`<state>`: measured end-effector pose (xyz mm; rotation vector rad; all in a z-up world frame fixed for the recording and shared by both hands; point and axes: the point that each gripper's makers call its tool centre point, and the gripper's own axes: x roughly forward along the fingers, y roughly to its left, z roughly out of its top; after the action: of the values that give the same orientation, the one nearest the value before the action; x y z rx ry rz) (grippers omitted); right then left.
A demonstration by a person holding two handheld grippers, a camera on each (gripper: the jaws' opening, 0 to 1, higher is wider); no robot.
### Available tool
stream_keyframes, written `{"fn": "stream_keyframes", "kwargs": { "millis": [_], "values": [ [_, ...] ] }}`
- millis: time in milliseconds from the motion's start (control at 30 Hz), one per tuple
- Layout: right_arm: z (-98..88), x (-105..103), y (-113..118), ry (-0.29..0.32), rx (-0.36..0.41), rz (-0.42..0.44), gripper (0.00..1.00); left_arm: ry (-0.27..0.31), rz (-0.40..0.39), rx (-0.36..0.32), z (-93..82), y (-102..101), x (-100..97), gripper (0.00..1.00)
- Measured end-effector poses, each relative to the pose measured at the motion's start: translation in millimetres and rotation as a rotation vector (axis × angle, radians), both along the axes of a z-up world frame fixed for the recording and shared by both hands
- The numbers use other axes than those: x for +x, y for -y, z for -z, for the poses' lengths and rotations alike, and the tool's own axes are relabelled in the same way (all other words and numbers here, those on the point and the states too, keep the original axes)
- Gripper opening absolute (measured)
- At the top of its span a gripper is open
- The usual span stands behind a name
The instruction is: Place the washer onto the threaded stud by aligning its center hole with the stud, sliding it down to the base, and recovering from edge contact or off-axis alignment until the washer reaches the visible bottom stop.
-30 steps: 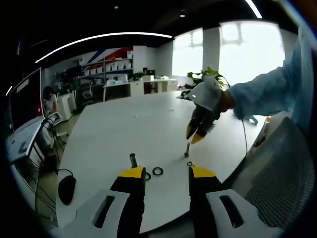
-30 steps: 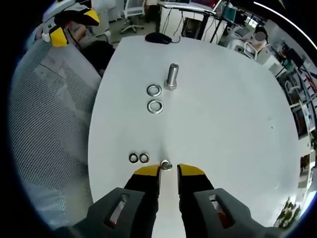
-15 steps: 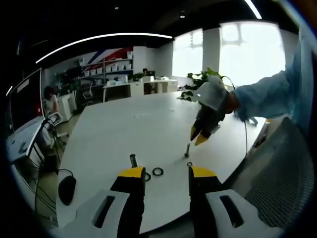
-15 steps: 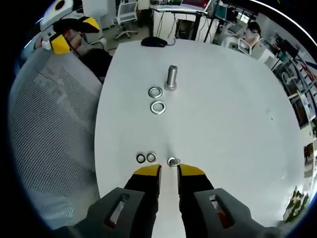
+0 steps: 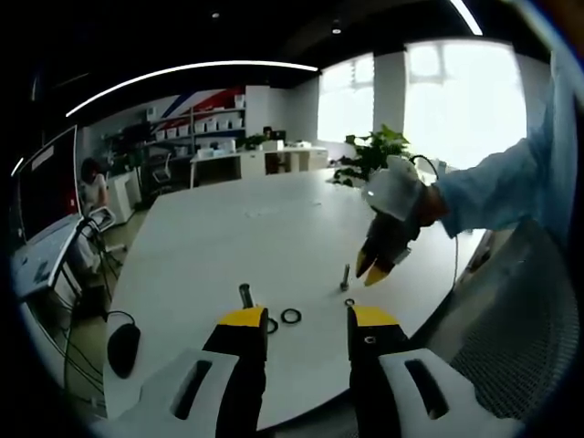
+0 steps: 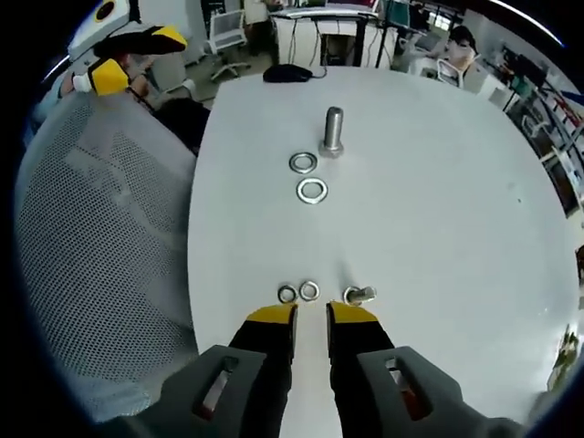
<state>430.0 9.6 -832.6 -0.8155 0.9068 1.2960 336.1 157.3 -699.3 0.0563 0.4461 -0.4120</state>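
On white table point(image 6: 438, 210), office shelves point(image 5: 196, 123) behind

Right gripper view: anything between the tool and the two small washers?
Nothing visible. The right tool sits just short of the small washers, bare table between them; the small stud stands off to one side.

A black mouse point(image 5: 123, 347) lies near the white table's point(image 5: 237, 233) edge, beside what looks like a mesh chair point(image 6: 100, 265).

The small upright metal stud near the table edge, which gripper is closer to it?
Right. The right gripper hovers just beside the small stud; the left gripper sits farther back.
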Motion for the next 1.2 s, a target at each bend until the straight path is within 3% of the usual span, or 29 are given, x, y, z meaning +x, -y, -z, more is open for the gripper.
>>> {"fn": "stream_keyframes", "kwargs": {
  "millis": [433,1200],
  "values": [
    [19.0,-15,-7,-0.052,0.013,0.017,0.15,0.004,-0.003,-0.003,-0.7,0,-0.1,0.33],
    [44.2,-21,-9,-0.056,-0.025,0.028,0.18,-0.003,0.001,0.0,0.2,0,-0.7,0.33]
  ]
}}
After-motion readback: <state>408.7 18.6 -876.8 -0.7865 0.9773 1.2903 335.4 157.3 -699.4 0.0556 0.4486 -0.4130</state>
